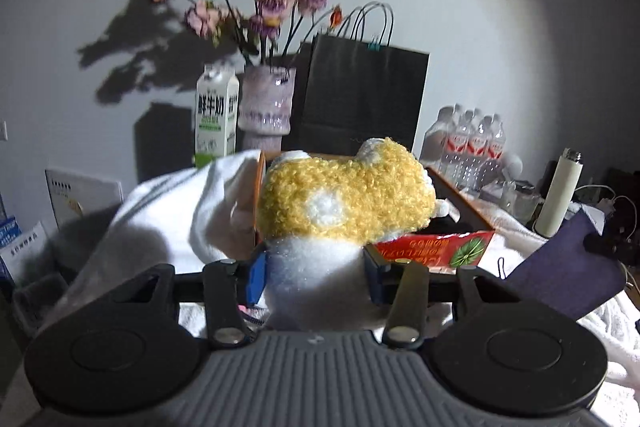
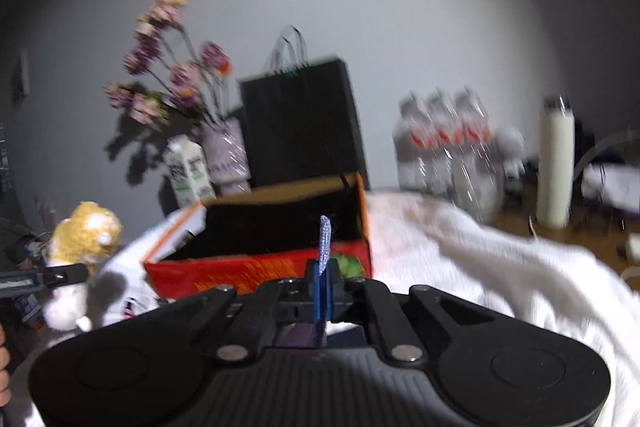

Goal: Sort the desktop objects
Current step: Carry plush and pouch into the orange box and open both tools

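Note:
My left gripper [image 1: 316, 273] is shut on a yellow and white plush toy [image 1: 344, 199], holding it by its white lower part just in front of the open red cardboard box [image 1: 432, 247]. The toy also shows at the far left of the right wrist view [image 2: 86, 231]. My right gripper [image 2: 323, 291] is shut on a thin purple-blue cloth pouch [image 2: 325, 239], seen edge-on, held in front of the same box [image 2: 256, 271]. In the left wrist view the pouch [image 1: 568, 267] shows flat at the right. The box's inside is dark.
A white cloth [image 2: 480, 259] covers the desk. Behind the box stand a milk carton [image 1: 216, 115], a vase of pink flowers [image 1: 266, 103], a black paper bag [image 1: 360, 95], a pack of water bottles [image 1: 468, 143] and a white flask [image 1: 560, 195]. Cables lie at the right.

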Tool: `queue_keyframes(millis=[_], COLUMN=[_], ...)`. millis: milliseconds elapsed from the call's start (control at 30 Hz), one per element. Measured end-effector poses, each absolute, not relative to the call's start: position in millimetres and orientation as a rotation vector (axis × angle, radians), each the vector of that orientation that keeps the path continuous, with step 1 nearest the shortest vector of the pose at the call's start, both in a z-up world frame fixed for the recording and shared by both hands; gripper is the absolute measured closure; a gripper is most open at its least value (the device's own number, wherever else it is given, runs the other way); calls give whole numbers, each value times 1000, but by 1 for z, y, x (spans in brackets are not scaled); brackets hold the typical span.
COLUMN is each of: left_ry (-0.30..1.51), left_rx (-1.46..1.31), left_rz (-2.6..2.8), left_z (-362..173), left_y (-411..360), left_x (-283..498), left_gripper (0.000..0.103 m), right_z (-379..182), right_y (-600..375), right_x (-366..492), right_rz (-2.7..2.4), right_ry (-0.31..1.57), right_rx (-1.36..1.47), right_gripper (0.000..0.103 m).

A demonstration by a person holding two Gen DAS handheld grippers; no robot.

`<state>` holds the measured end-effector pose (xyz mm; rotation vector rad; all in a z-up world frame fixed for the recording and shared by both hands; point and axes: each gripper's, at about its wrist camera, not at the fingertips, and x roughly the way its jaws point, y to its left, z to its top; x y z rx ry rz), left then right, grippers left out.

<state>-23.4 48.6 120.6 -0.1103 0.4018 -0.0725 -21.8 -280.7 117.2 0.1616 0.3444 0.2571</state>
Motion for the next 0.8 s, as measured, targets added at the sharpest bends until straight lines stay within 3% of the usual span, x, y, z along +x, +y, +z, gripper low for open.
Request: queue_keyframes(millis=[400,567,800], left_ry=[446,549,639], left_rx=[-160,-201,-103], left_rz=[-125,-102,-71], left_z=[165,177,201], left_y=[69,81,65], left_x=[-16,49,165], left_gripper=[54,54,54], right_z=[186,211,268], right_y=[-278,-248,-193], right_x=[-41,6,99], right_rz=[302,341,494], right_ry=[233,278,261], right_rx=[74,-35,22], right_gripper=[101,101,101])
